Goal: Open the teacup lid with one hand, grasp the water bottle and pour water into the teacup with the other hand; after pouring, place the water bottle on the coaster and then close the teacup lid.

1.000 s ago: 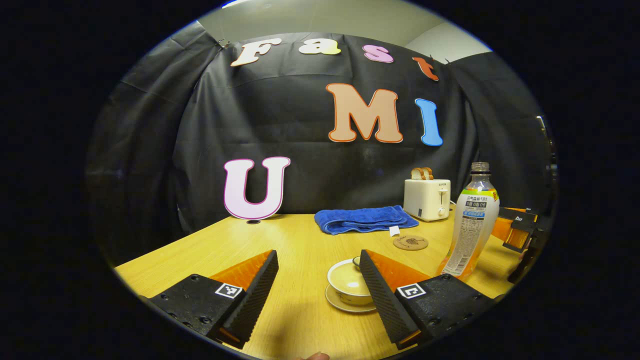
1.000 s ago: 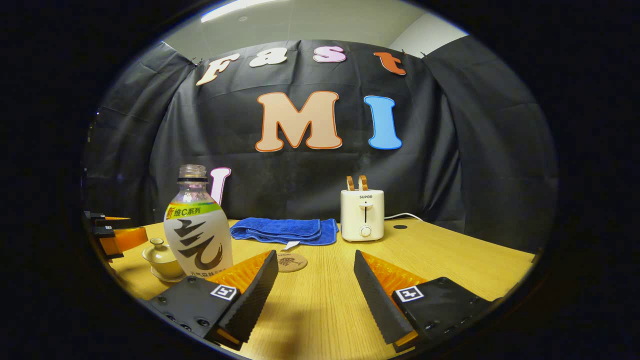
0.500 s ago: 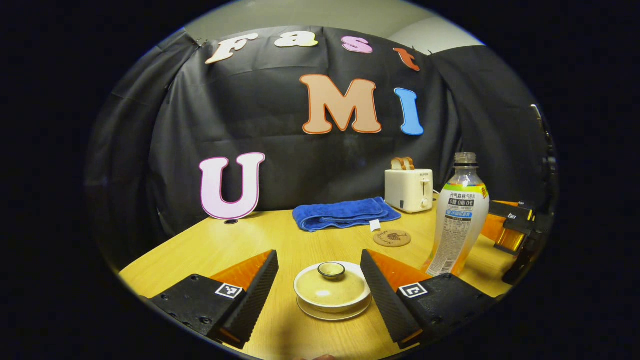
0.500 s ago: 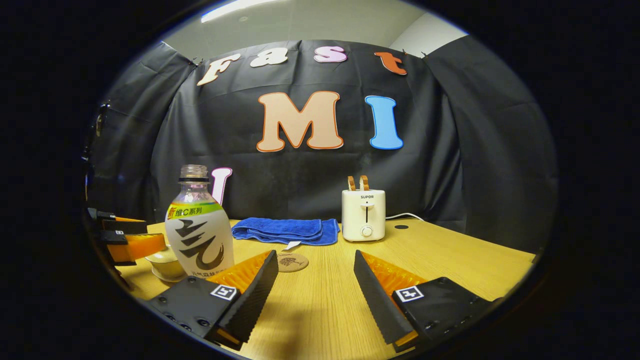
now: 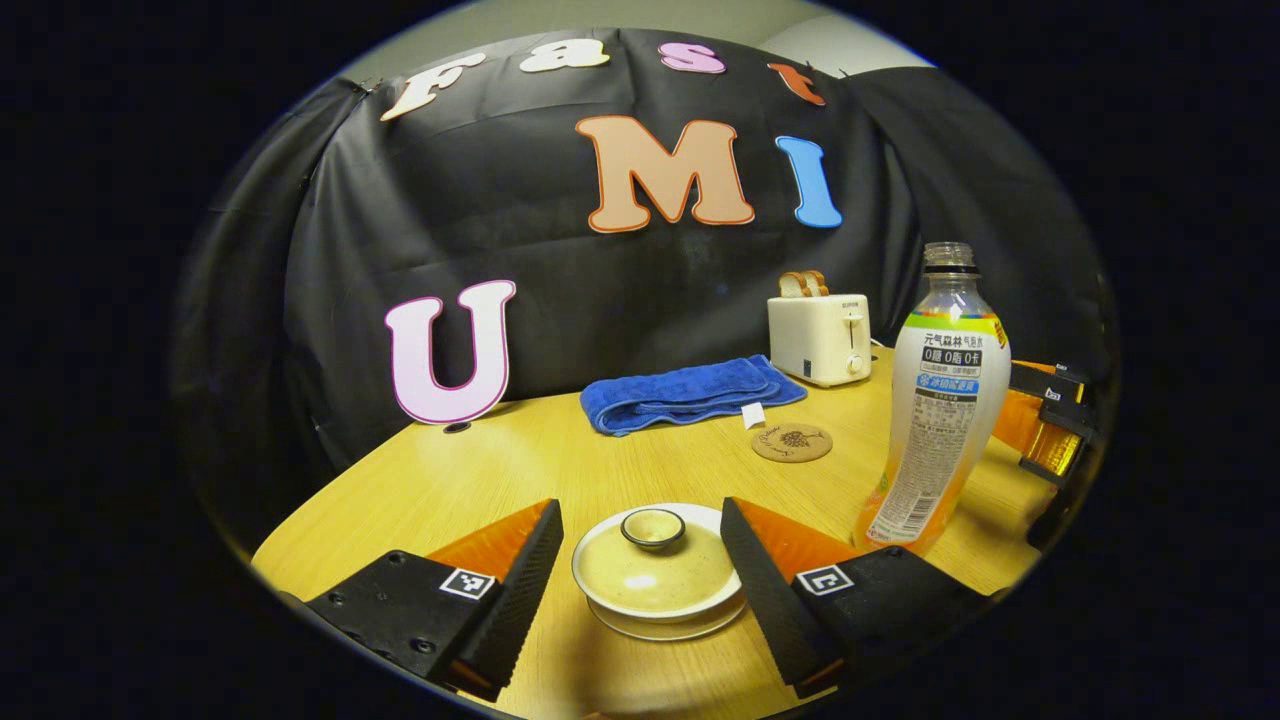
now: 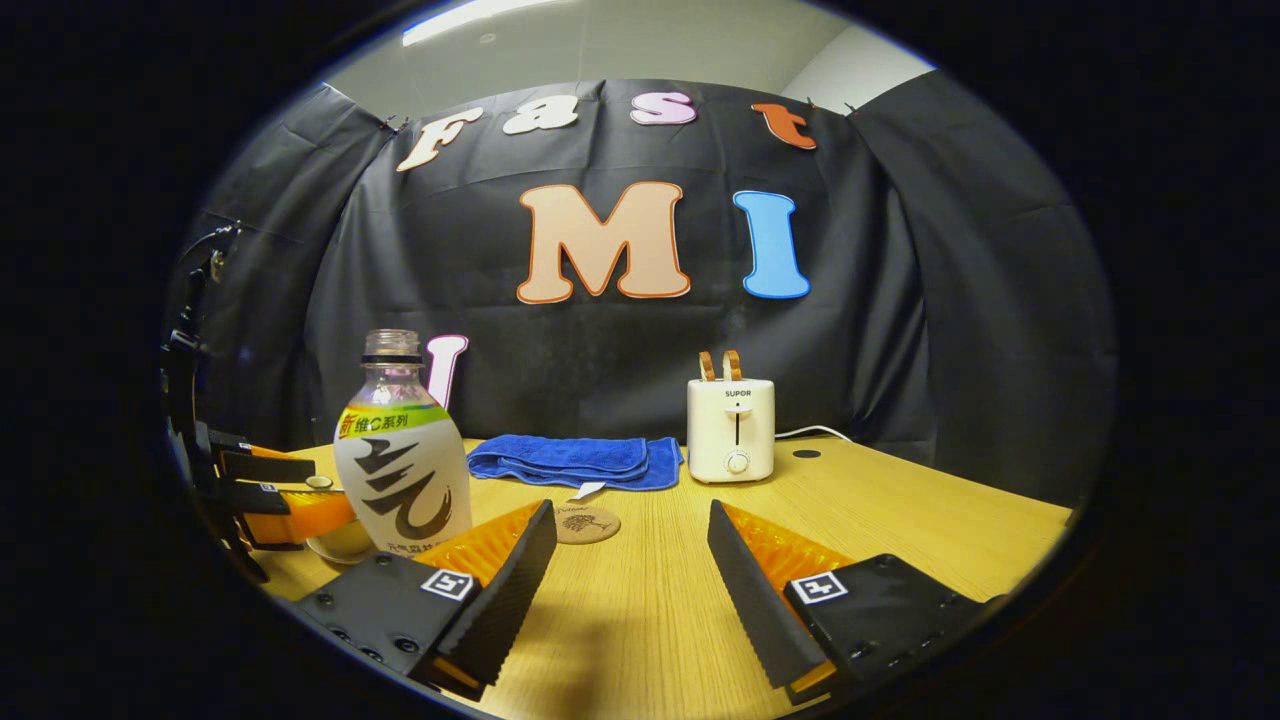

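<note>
The light wooden table (image 5: pixel 480 470) spreads wide under both cameras. At the back sits the cream two-slot toaster (image 6: pixel 731 430) with toast sticking up, and the right gripper view gives us its front dial and lever, while the left gripper view catches it at an angle. Beside it lies the folded blue towel (image 5: pixel 690 392).

Now the clear plastic water bottle with a white label (image 5: pixel 945 400): uncapped, upright on the table, just right of the left gripper (image 5: pixel 640 560). In the right gripper view the bottle (image 6: pixel 400 465) stands just left of the right gripper (image 6: pixel 630 565), whose jaws are spread wide over bare wood, holding nothing.

Left gripper, jaws parted as well, and between them sits the cream ceramic lidded teacup on its saucer (image 5: pixel 655 580), lid on, knob up, neither finger touching it. From the right gripper view the bottle and the left gripper hide most of the cup.

Smallest, the round brown cork coaster (image 5: pixel 791 442), lying in front of the towel.
</note>
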